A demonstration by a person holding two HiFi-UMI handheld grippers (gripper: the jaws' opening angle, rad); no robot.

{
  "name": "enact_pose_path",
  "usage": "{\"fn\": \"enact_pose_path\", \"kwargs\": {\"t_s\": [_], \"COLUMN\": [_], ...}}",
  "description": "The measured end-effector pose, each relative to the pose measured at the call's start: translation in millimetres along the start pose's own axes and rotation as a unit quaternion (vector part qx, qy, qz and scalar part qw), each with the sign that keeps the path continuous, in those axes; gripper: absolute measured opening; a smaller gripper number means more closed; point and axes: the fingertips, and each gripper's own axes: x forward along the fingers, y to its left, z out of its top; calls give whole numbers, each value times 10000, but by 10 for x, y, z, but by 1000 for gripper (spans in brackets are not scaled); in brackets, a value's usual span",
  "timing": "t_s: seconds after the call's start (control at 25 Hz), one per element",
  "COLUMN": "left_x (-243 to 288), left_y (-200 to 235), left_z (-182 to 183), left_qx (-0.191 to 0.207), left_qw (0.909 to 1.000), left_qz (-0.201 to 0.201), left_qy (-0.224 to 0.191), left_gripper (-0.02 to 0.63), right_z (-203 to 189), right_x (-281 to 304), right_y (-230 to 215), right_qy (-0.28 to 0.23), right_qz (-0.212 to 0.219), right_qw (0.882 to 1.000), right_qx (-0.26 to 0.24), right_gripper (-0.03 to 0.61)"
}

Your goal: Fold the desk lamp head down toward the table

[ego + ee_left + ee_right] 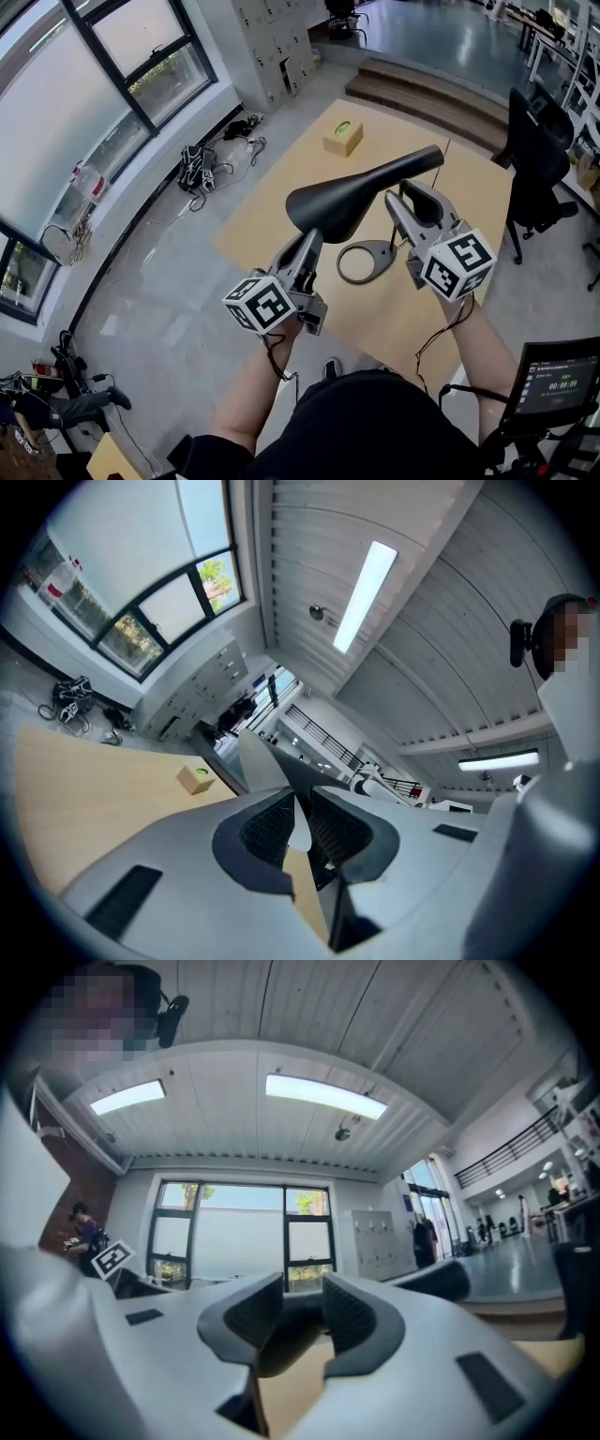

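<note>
While pinched at its wide rim, lamp head [352, 192] aloft over the worktop [281, 220], narrow end up and to the right, above the ring base [367, 261] lying flat there. Pinched by left tongs [311, 244], closed on that thin rim. Right tongs [405, 200] agape just beside the narrow neck, gripping nothing. Farther off on the worktop, small box [343, 137].
</note>
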Motion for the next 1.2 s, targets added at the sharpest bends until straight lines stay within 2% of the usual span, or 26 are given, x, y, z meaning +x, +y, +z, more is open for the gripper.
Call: {"fn": "enact_pose_path", "kwargs": {"t_s": [0.12,0.2,0.28,0.4,0.48,0.56,0.68,0.84,1.08,1.2], "left_x": [-28,-105,-201,-284,-206,-81,27,71,76,55], "left_y": [26,87,170,190,103,43,64,145,315,388], "left_z": [44,145,318,694,818,800,662,418,88,-18], "left_qx": [221,233,463,1465,2117,2489,2565,2556,2292,2132], "left_qw": [9997,9995,9979,9859,9748,9664,9627,9600,9628,9657], "left_qz": [66,181,412,728,681,609,598,645,729,778], "left_qy": [6,-91,-213,-354,-150,208,612,949,1230,1262], "left_gripper": [52,54,55,54,55,55,58,72,72,72], "right_z": [-183,-238,-270,-301,-304,-308,-380,-487,-603,-398], "right_x": [161,195,203,254,309,355,404,395,349,278], "right_y": [400,496,517,552,587,618,666,667,640,510], "right_qy": [267,307,302,344,380,441,622,727,886,602], "right_qz": [285,168,2,-68,-29,-21,-49,-89,-64,-292], "right_qw": [9987,9982,9983,9979,9971,9959,9927,9886,9888,9909], "right_qx": [-328,-481,-488,-550,-656,-788,-1036,-1318,-1201,-1170], "right_gripper": [120,120,120,120,120,118,120,120,120,120]}}
